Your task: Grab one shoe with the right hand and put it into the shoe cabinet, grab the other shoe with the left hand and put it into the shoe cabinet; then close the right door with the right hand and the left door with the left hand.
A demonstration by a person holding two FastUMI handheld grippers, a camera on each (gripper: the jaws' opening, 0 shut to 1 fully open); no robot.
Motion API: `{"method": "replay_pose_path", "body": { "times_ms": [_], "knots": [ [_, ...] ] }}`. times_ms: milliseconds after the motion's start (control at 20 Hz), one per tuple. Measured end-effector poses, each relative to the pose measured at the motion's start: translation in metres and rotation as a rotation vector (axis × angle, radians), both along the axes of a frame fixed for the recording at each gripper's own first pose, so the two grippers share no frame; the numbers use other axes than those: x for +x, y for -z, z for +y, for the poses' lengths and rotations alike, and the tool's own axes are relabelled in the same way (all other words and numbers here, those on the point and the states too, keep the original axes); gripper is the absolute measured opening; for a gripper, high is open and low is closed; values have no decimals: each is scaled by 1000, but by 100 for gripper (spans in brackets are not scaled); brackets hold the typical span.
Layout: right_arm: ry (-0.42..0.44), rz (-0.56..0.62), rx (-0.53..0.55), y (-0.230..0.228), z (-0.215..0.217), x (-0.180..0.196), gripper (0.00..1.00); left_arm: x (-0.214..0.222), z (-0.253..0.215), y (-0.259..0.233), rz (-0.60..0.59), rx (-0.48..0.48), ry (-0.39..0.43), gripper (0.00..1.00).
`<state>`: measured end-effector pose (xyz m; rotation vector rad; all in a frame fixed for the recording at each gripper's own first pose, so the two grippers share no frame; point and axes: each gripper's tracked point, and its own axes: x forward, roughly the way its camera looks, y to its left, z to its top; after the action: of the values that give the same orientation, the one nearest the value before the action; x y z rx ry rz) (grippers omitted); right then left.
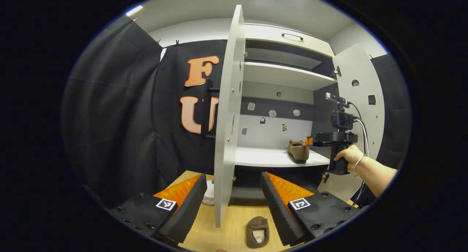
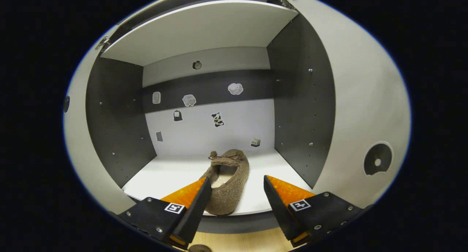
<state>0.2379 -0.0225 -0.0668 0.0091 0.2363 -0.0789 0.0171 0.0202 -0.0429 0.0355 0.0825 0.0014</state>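
Shoes: two brown fuzzy felt slippers, soft and light by the look of them; should squash under the pads, so best pinched across the heel collar or side wall, not the limp toe.

Left gripper view: second brown slipper (image 1: pixel 257 232) lies on the pale wooden floor, near the front foot of the white shoe cabinet (image 1: pixel 281 71), just ahead of the left gripper (image 1: pixel 231 202), whose fingers stand wide apart, holding nothing. The open left door (image 1: pixel 228 116) stands edge-on between the fingers. Risk: door edge close to the reach path. The first slipper (image 1: pixel 298 151) rests on the white middle shelf (image 1: pixel 270 157), toward its right end. A hand (image 1: pixel 349 154) holds the right gripper (image 1: pixel 310 141) just beside that slipper. The right door (image 1: pixel 360 109) is swung open.

Right gripper view: first slipper (image 2: pixel 228 182) sits at the shelf's (image 2: pixel 164 175) front edge, between the spread fingers of the right gripper (image 2: pixel 237 199); fingers released, not pressing. Free shelf to its left for the second slipper.
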Motion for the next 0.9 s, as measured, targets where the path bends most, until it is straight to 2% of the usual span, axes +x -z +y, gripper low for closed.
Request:
{"method": "replay_pose_path", "body": {
  "times_ms": [100,300,350,450,900],
  "knots": [
    [-4,-21,-10,-1,-1,-21,93,-3,-6,9,21,11,11,97],
    [-10,-42,-26,4,-7,-66,93,-9,-19,36,82,15,34,99],
    [-8,-53,-26,5,-8,-76,93,-11,-20,43,96,16,34,94],
    [-18,-61,-14,9,-11,-100,93,-13,-23,63,138,17,38,97],
    [-50,-76,-99,22,-19,-169,92,-2,-29,181,378,-22,53,97]
  ]
}}
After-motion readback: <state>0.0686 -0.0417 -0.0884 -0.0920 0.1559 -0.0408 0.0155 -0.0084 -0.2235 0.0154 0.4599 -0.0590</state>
